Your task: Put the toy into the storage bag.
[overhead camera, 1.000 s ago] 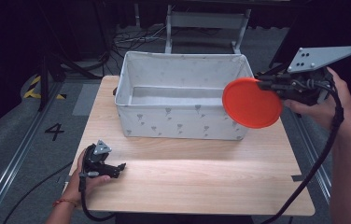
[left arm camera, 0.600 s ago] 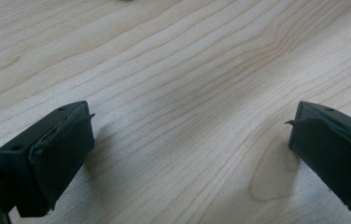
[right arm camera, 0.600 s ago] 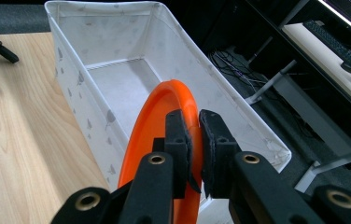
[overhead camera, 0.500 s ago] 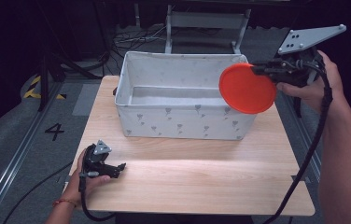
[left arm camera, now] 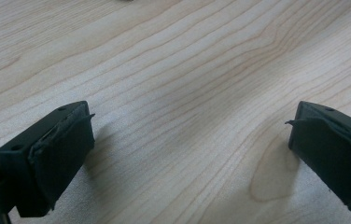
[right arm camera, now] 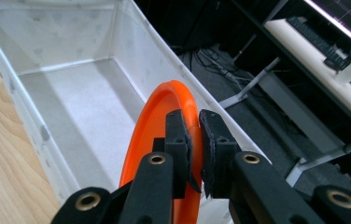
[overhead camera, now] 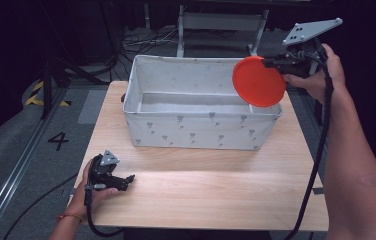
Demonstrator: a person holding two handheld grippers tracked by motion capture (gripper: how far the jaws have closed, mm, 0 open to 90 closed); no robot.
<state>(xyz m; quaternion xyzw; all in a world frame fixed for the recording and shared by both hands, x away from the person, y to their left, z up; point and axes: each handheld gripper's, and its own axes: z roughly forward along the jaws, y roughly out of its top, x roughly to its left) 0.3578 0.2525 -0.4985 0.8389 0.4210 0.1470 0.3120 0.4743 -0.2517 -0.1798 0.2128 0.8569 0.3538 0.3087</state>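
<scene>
An orange plate (overhead camera: 257,81) hangs on edge above the right end of a white fabric bin (overhead camera: 202,131). My right gripper (overhead camera: 272,62) is shut on the plate's rim, held up over the bin's right wall. In the right gripper view the two jaws pinch the orange plate (right arm camera: 153,128) by its rim, with my right gripper (right arm camera: 196,135) above the bin's bare inside (right arm camera: 78,116). My left gripper (overhead camera: 126,179) rests on the wooden table (overhead camera: 211,190) near its front left corner. Its jaws (left arm camera: 187,149) stand wide open over bare wood, holding nothing.
The bin takes up the back half of the table. Past the table's right edge, the right gripper view shows a desk with a keyboard (right arm camera: 313,39) and metal legs (right arm camera: 257,86). Dark floor with cables lies behind the bin.
My right gripper has carried the orange plate up and back, from in front of the bin's right corner to above its right end. The left gripper has stayed put.
</scene>
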